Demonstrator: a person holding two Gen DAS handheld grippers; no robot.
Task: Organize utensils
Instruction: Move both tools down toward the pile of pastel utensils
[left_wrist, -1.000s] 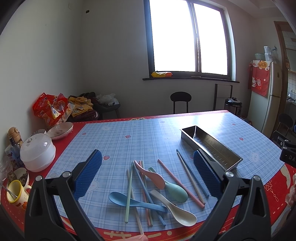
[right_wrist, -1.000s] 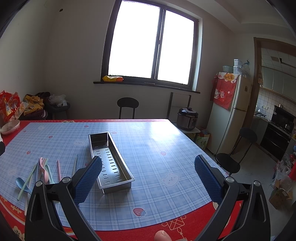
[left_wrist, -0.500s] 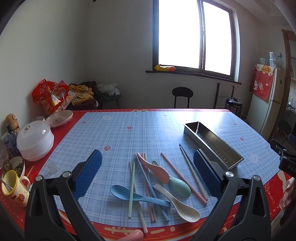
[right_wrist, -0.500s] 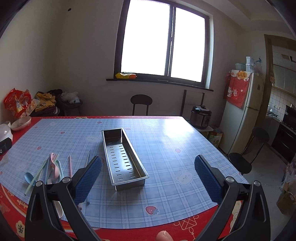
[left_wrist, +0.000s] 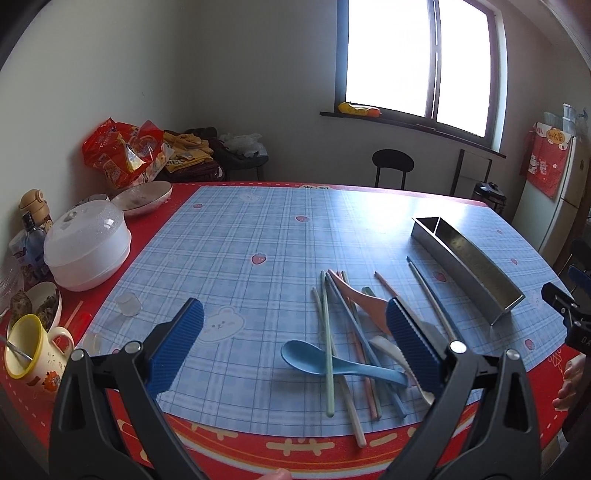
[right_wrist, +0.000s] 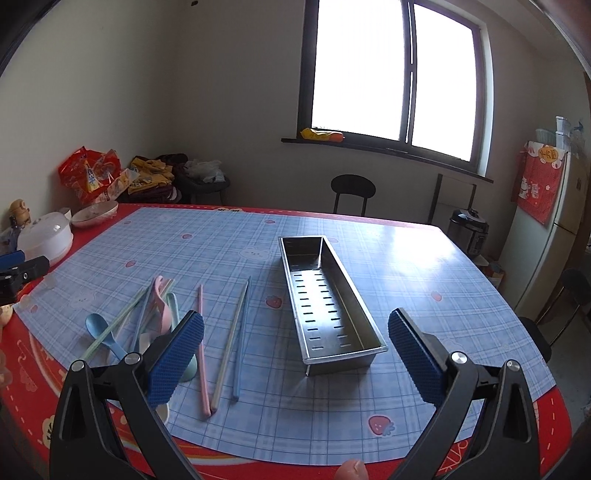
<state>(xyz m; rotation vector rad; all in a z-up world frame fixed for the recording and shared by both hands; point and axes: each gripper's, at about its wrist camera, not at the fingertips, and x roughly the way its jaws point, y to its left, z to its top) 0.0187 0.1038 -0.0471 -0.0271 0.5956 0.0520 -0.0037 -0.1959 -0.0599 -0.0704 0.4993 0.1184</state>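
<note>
With both jaws spread and empty, lower your left gripper (left_wrist: 293, 349) onto the sky-blue plastic spoon (left_wrist: 332, 362) between them; the perforated steel tray (right_wrist: 327, 301) waits between the right jaws.

Metal tray (right_wrist: 328, 306): brushed steel, dull sheen, slotted floor; table (right_wrist: 399, 258) cover smooth and glossy, throws window glare. Spoons (left_wrist: 332, 362) and chopsticks (right_wrist: 229, 343) look like matt pastel plastic. Left tongs (left_wrist: 295, 347) and right tongs (right_wrist: 295, 354): black, slightly shiny plastic arms with blue ribbed, rubbery pads (right_wrist: 177, 354); lidded container (left_wrist: 86, 247) translucent white plastic, mug (left_wrist: 33, 350) glossy ceramic.
</note>
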